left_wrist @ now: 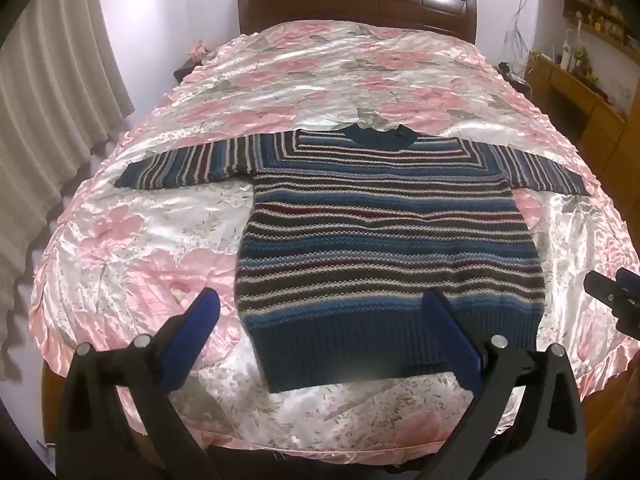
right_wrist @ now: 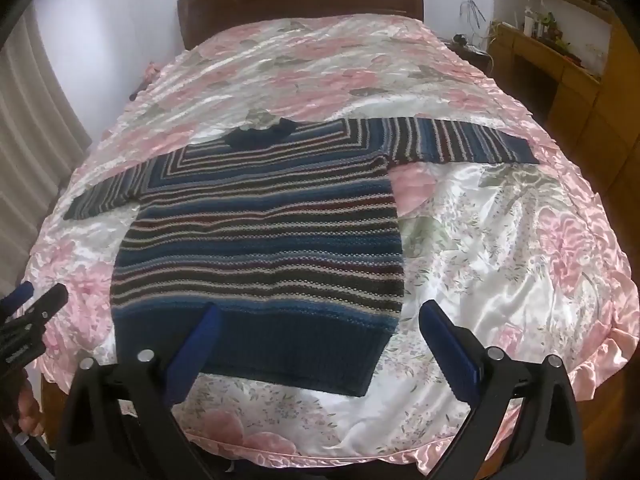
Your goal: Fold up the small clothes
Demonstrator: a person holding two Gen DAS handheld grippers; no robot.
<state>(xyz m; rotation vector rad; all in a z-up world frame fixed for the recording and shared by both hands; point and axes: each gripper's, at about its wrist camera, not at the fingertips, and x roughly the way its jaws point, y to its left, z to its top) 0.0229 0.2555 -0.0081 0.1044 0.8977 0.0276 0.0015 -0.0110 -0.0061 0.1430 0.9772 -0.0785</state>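
**Striped knit sweater spread flat on a satin bedspread, both claws open above its hem**

A knitted sweater (left_wrist: 384, 240) lies flat and face up on the near half of a bed, hem toward the cameras, neck toward the dark wooden headboard (left_wrist: 356, 4). Its body is a broad rectangle of bumpy horizontal stripes in blue, cream, dark brown and a few maroon lines. The stripes turn at the shoulders into mitred diagonals and run crosswise along both sleeves, which stretch straight out to the sides. The hem is a deep band of plain navy ribbing with vertical ridges, and the round collar (left_wrist: 378, 136) is the same navy rib, slightly curled.

Under it is a glossy satin bedspread (left_wrist: 132, 240), white with big pink flowers and grey-green leaves. It is finely creased, catches the light, and ends in a gathered pink ruffle at the bed's edge.

The left gripper (left_wrist: 324, 320) hangs over the sweater's near left corner. Its two black arms, faced with flat blue pads, are spread wide and hold nothing. One finger shows over bare satin, the other over the ribbed hem.

The right gripper (right_wrist: 320, 334) is likewise spread wide and empty, over the near right corner of the hem. Its left finger shows over the ribbing and its right one over the satin.

Pleated beige curtains (left_wrist: 52, 128) hang on the left, and wooden cabinets (right_wrist: 560, 80) with a cluttered top stand on the right.
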